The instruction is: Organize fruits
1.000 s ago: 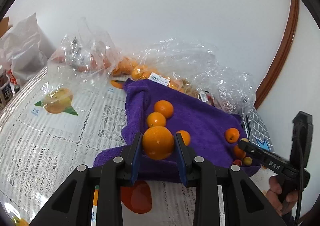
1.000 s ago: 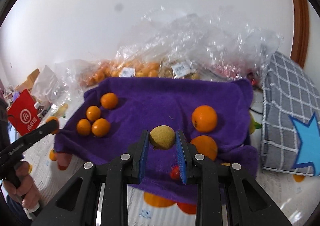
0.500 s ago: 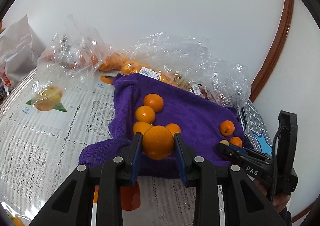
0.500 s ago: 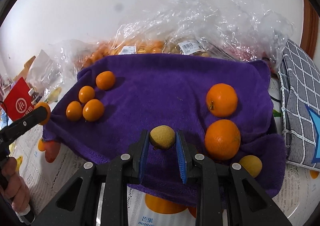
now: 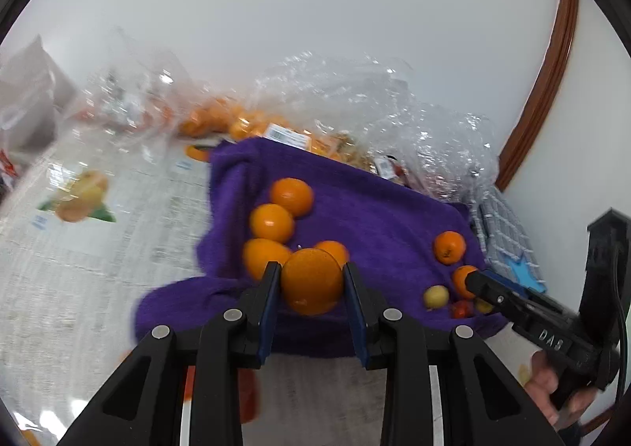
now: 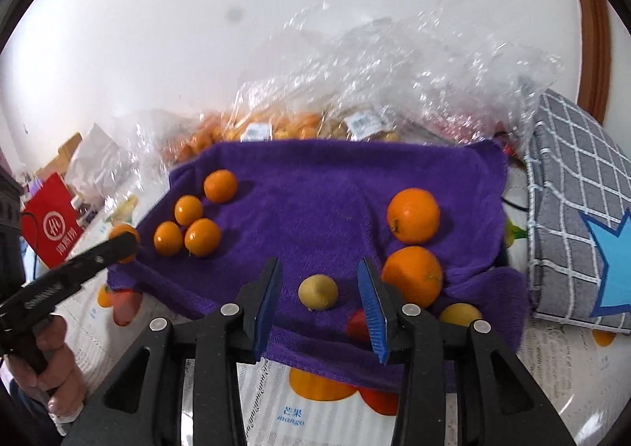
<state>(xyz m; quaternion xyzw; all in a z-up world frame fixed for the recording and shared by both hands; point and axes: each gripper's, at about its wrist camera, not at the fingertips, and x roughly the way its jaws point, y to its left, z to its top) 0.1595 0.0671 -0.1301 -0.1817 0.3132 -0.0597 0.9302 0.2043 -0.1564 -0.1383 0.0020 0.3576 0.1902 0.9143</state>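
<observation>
Orange mandarins (image 6: 196,222), four, clustered

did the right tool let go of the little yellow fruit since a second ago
Yes. The right tool is opening; the yellow fruit lies free between its pads on the purple towel, beside the two big oranges.

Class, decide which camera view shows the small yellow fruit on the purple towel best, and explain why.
The right wrist view: the small yellow fruit lies close and central between the opening right gripper, untouched. The left wrist view shows it small, far right.
</observation>
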